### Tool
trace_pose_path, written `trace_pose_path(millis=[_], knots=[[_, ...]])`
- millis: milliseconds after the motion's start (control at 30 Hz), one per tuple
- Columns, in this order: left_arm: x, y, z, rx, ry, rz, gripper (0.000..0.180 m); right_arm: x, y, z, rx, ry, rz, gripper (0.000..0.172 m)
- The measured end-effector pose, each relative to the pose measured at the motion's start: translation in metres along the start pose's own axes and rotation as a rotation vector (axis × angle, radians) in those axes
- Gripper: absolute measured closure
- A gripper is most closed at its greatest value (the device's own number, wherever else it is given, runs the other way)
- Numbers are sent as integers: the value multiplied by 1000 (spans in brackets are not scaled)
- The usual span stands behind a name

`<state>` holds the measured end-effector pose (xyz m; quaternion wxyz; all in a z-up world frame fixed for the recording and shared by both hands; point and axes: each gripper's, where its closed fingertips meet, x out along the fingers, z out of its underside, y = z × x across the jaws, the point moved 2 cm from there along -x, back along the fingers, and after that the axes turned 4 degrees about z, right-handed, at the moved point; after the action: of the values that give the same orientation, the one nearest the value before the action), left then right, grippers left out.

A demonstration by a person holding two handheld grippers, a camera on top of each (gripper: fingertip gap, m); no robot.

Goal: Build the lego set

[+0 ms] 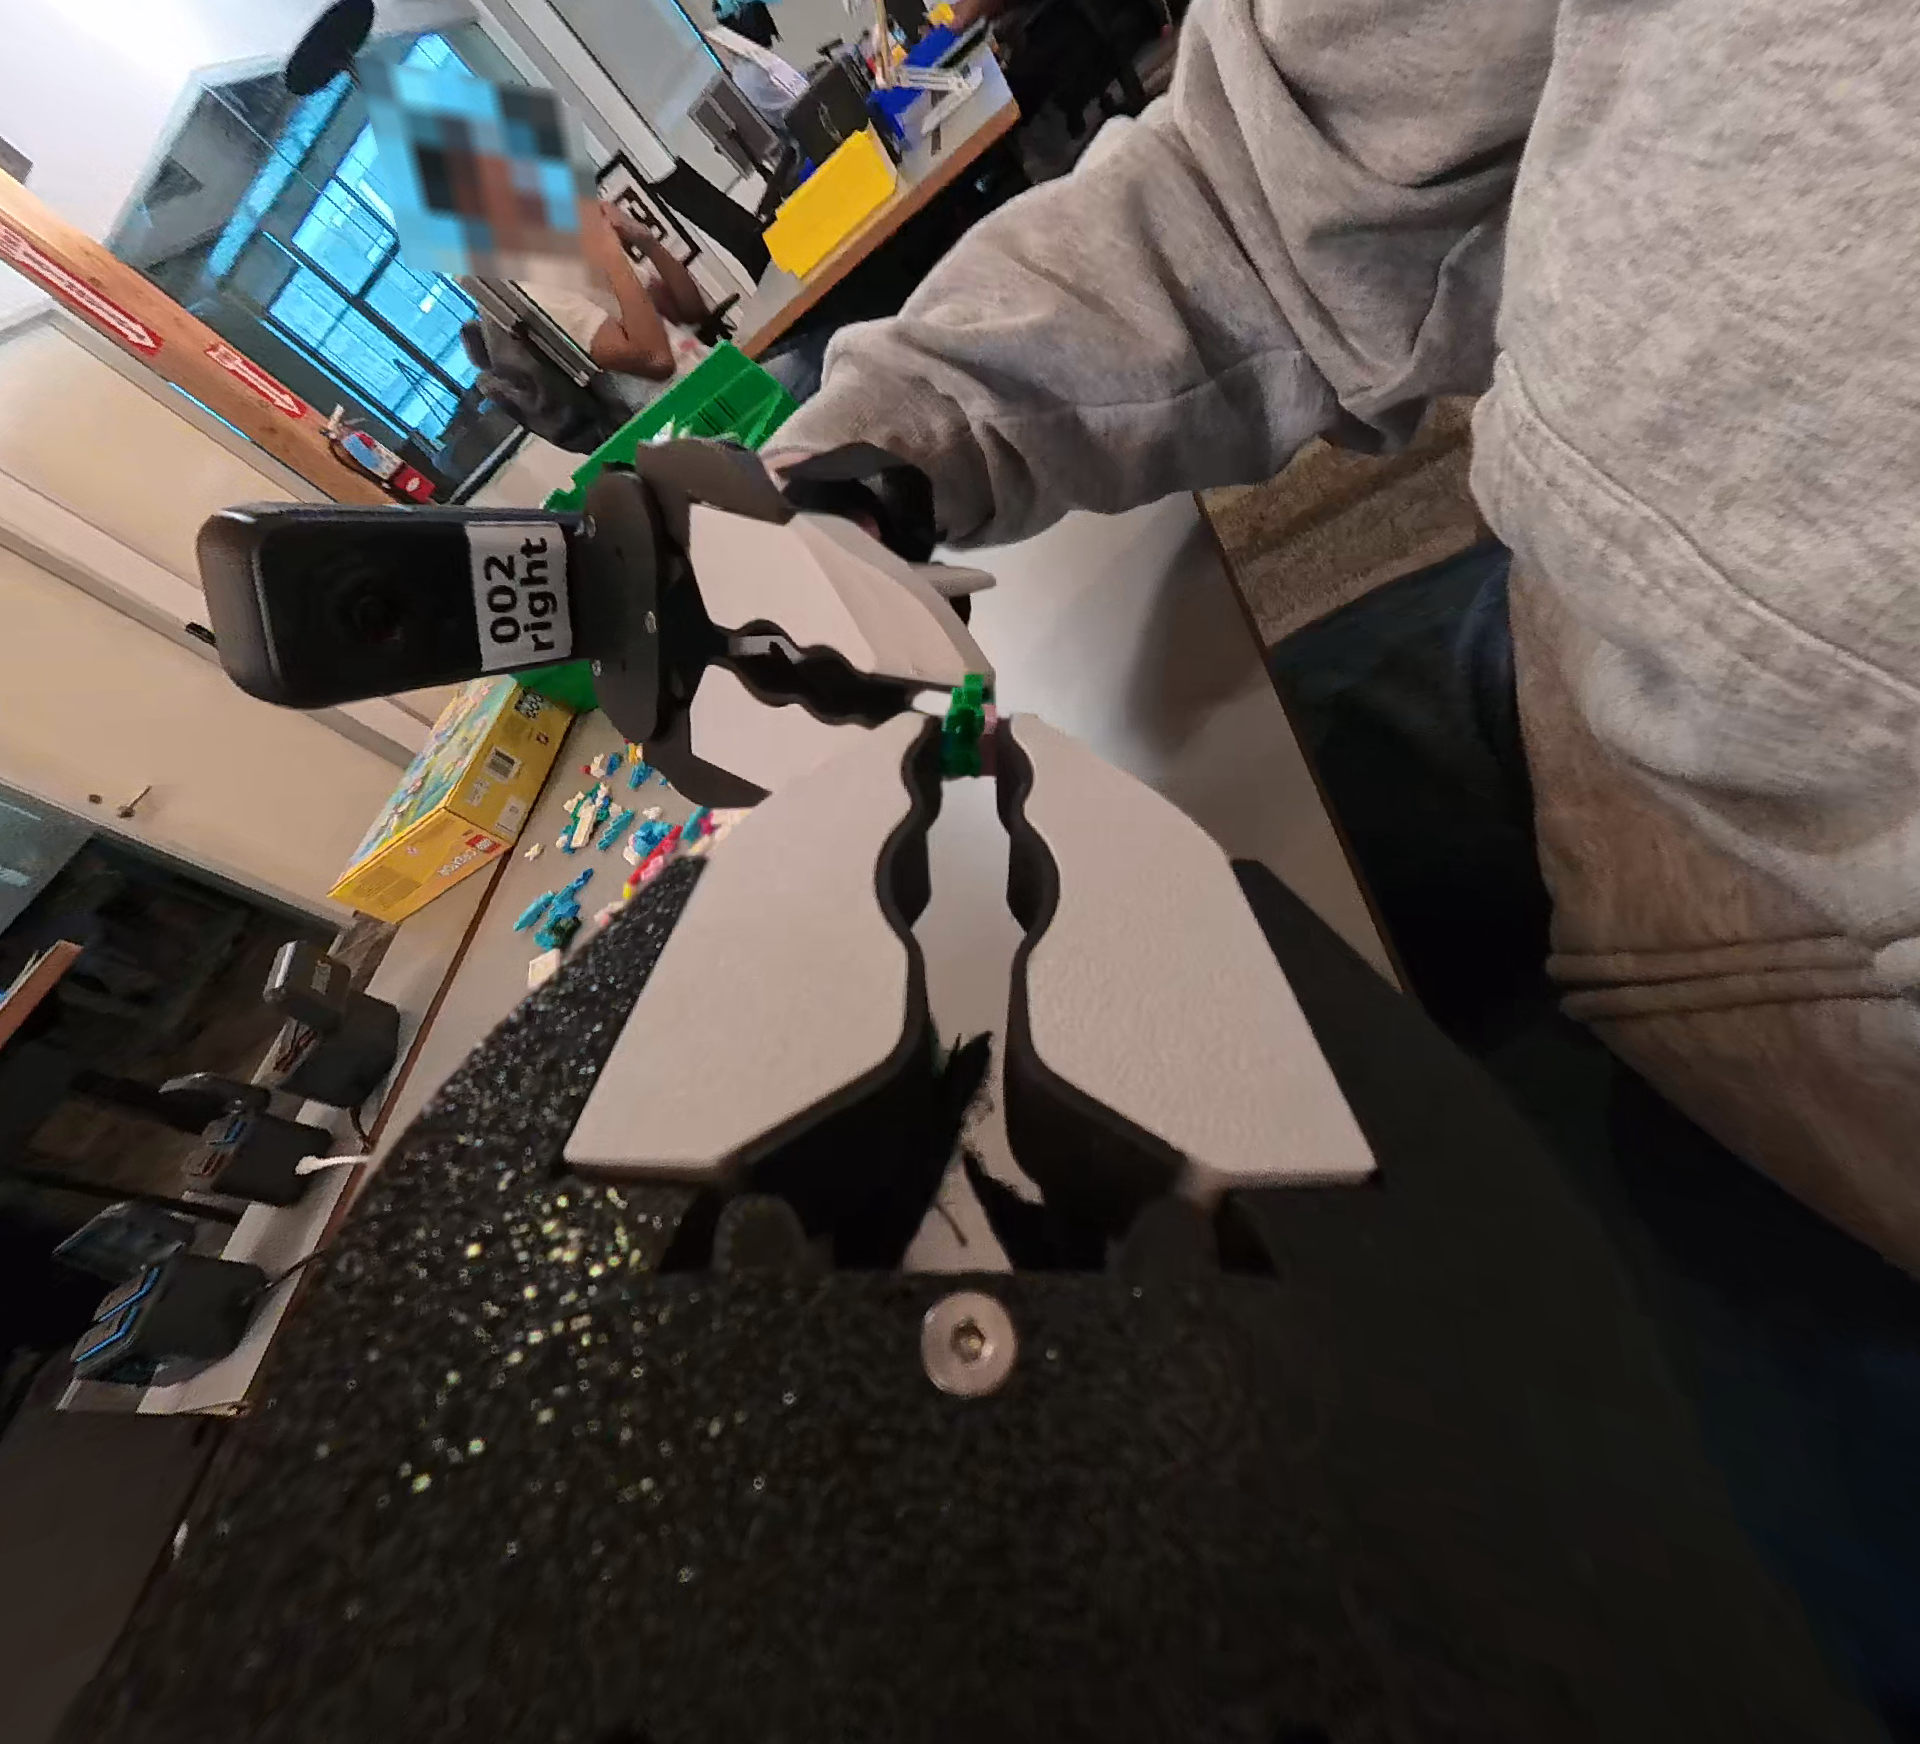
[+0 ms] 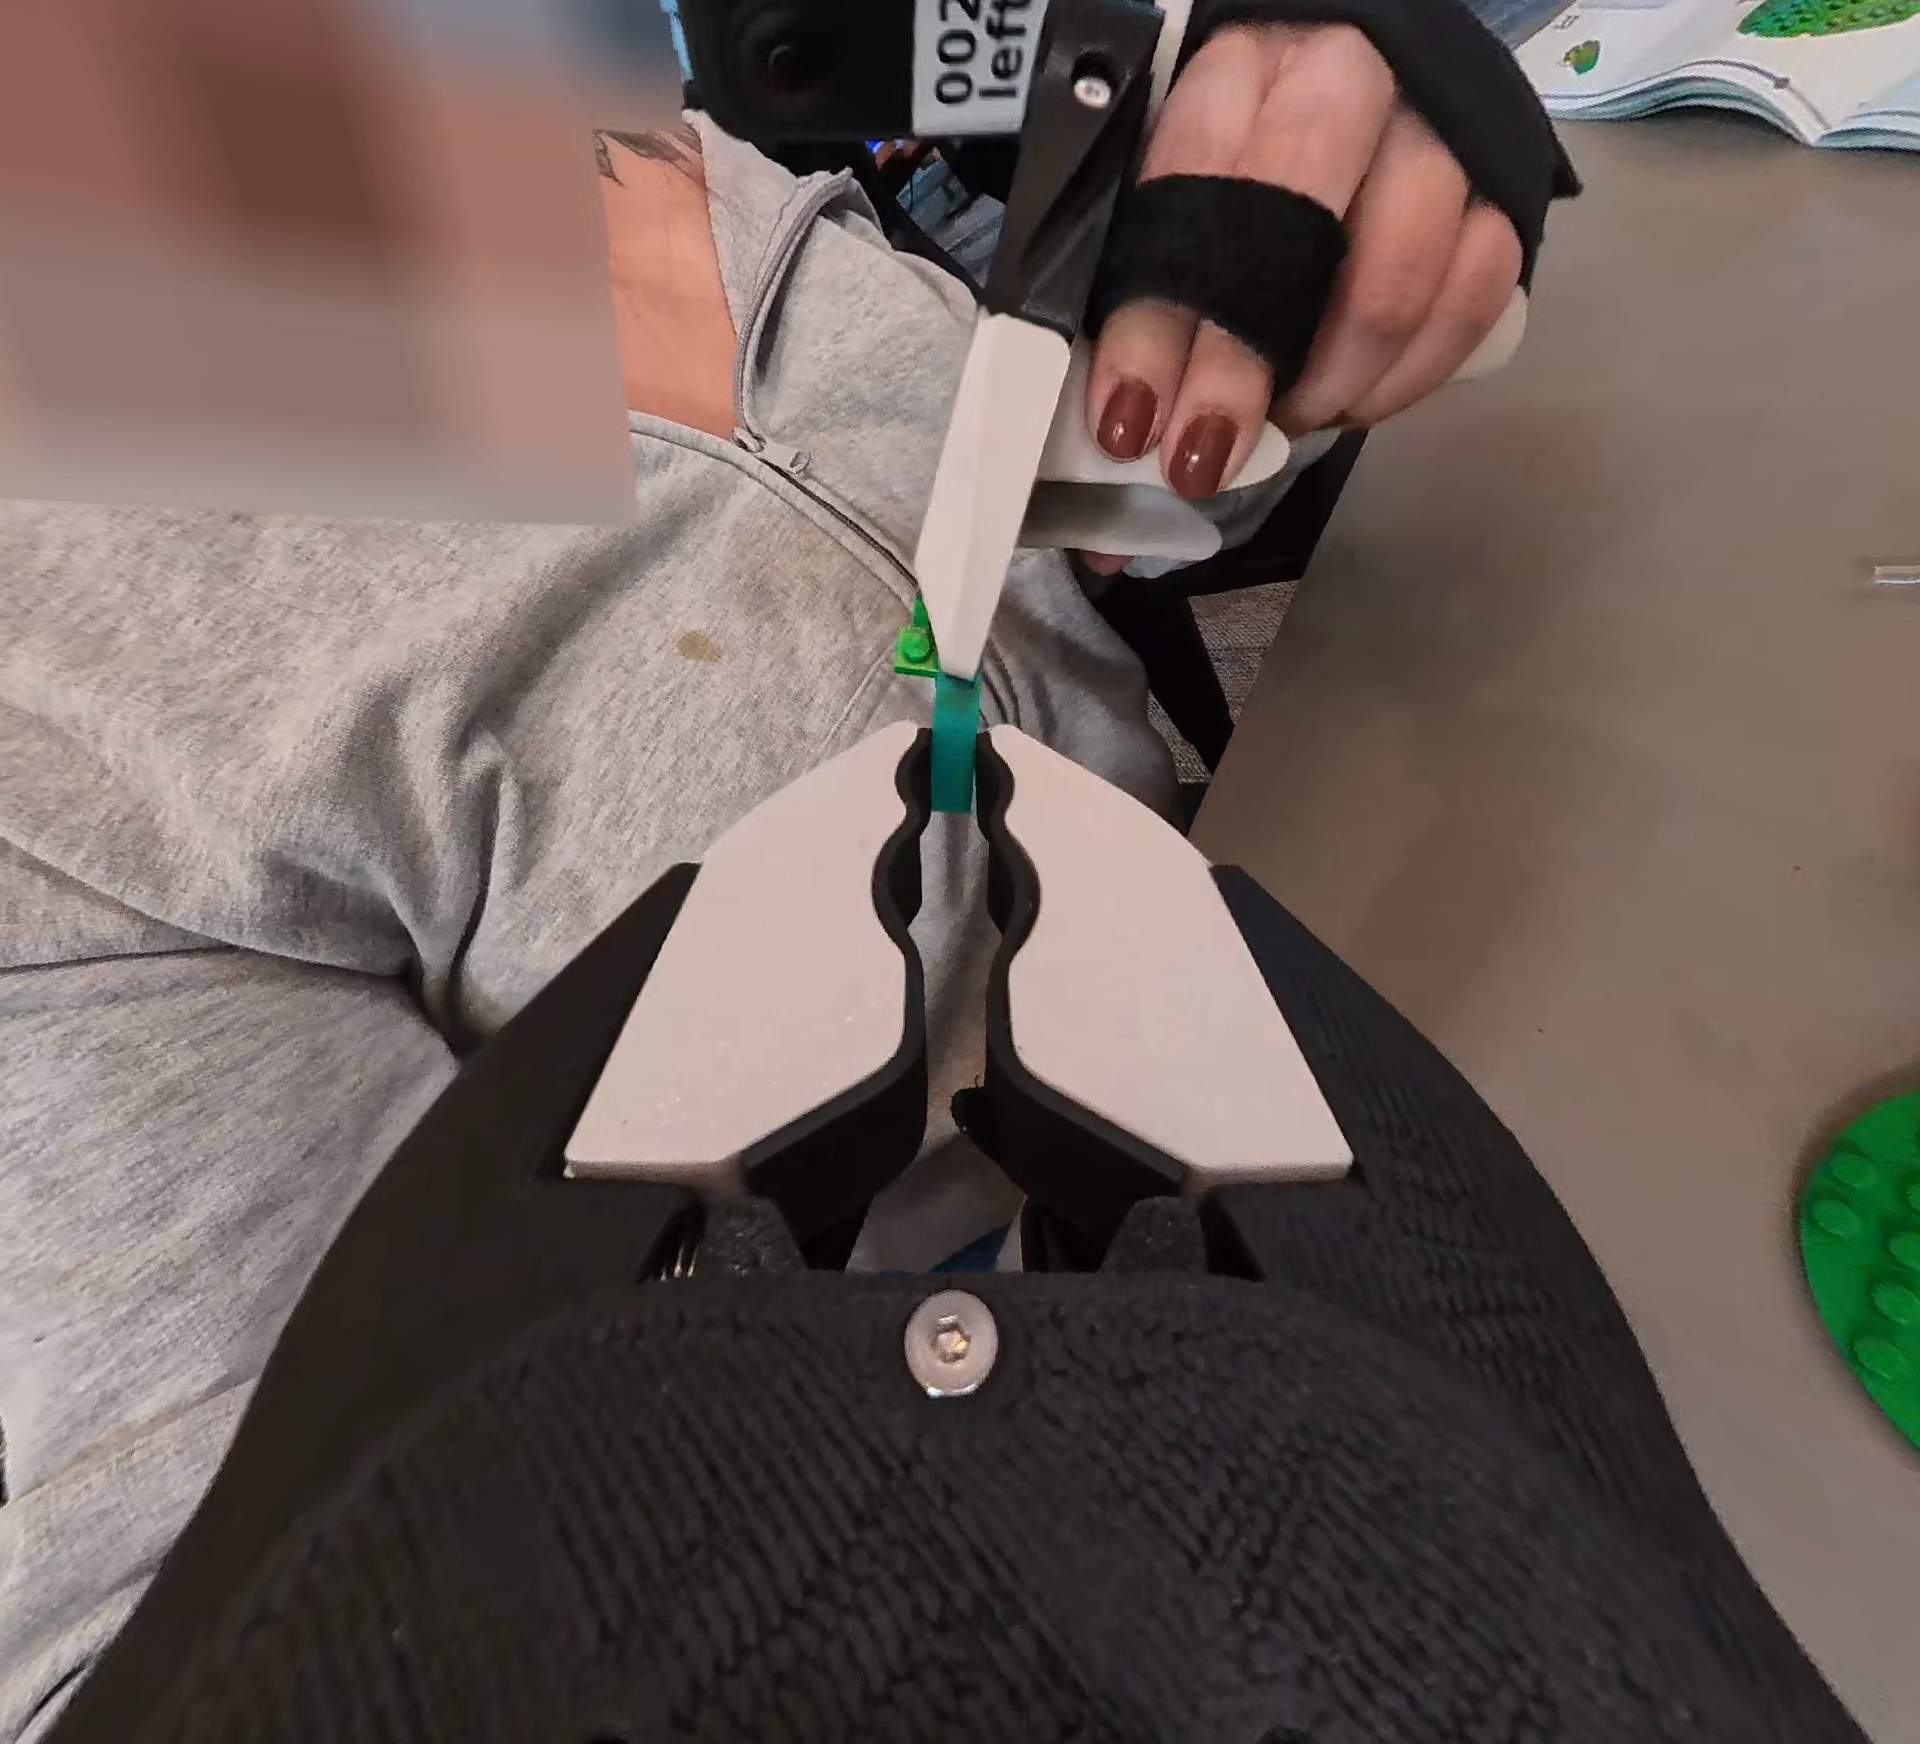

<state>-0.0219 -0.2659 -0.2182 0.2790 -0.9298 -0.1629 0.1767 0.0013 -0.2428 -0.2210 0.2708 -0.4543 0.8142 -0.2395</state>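
**2 grippers joined at 1 small brick cluster, held in the air at the table edge**

Item 1. Left gripper (image 1: 966, 749): jaws nearly together, pinching a small bright-green studded plastic brick cluster (image 1: 962, 736) at the very tips, with a sliver of pink plastic on the right-hand pad side. The tip hold leaves most of the cluster free beyond the jaws.

Item 2. Right gripper (image 2: 954, 764): jaws nearly together, pinching a thin dark-teal plastic plate (image 2: 953, 759) edge-on. The plate runs straight out from its tips to the left gripper's tips, where a light-green studded piece (image 2: 914, 652) shows. Both tools appear to bear on 1 assembly from 2 directions, each steadying it against the other.

Item 3. Beyond the jaws: a grey sweatshirt sleeve (image 1: 1195, 323) and the grey table (image 2: 1558, 655).

Item 4. Farther left of the left jaws: scattered small blue, white and pink bricks (image 1: 613, 842), then a yellow cardboard box (image 1: 457, 811).

Item 5. Right of the right jaws: a green round studded baseplate (image 2: 1870, 1268); far beyond, an open instruction booklet (image 2: 1745, 11).
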Motion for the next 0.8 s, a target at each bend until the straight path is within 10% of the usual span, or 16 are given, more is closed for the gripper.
trace_pose_path(millis=[167,433,800], knots=[[-9,-12,18,62,-114,-111,170,-28,8,-12,-62,143,247,141],[-20,-29,55,50,-142,-283,170,-228,-3,43,-109,331,1408,147],[-4,-28,66,104,-126,-363,170,-251,11,178,260,-45,1512,160]])
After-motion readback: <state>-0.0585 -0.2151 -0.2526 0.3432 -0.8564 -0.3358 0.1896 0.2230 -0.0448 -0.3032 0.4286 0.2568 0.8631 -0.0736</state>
